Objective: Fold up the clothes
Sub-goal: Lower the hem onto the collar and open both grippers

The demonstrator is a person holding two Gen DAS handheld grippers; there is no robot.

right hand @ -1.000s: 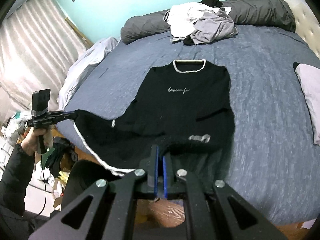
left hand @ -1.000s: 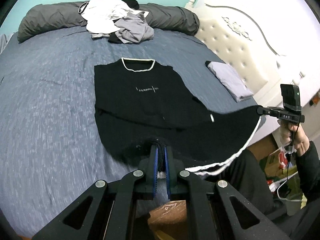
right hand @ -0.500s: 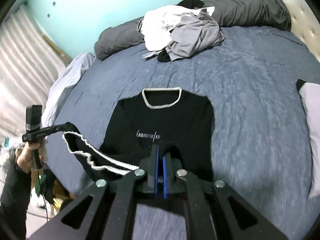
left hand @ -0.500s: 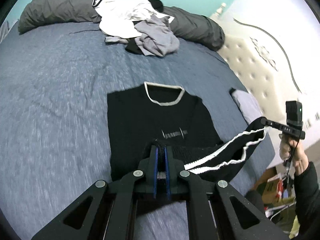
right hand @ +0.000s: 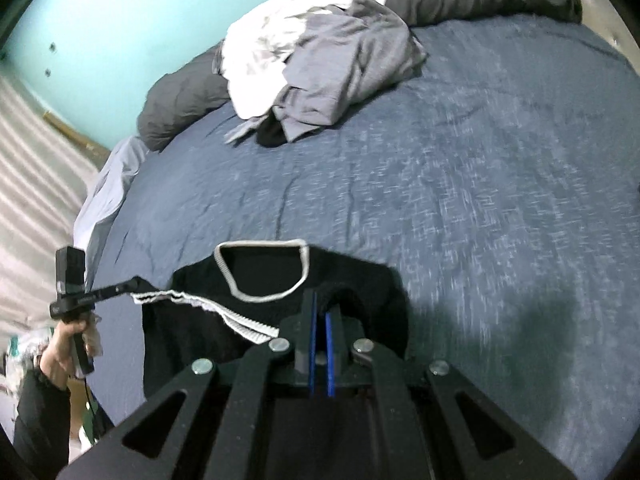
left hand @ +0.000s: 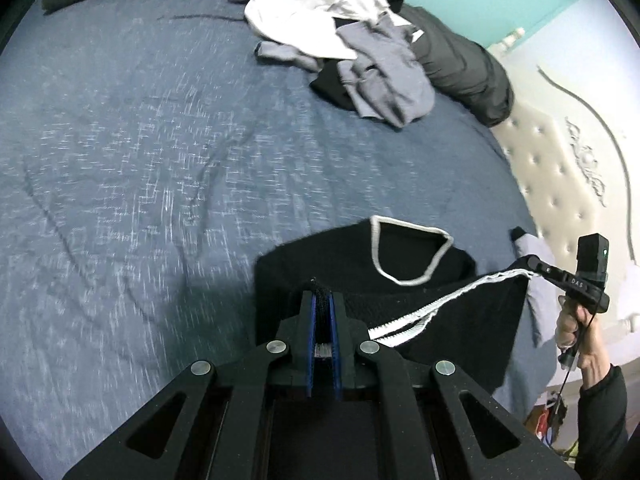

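A black sweater with a white-trimmed neck lies on the blue bed. Its white-trimmed bottom hem is lifted and carried up close to the neck. My left gripper is shut on one hem corner. My right gripper is shut on the other hem corner, beside the sweater's neck. The right gripper also shows in the left wrist view, and the left gripper in the right wrist view. The hem hangs slack between them.
A heap of white and grey clothes lies at the far side against a dark grey bolster. A folded grey garment lies near the tufted headboard. The blue bedspread stretches to the right.
Both grippers have carried the hem forward over the sweater's body, from near the bed's edge up to the neck. The lower half now lies doubled over the upper half.
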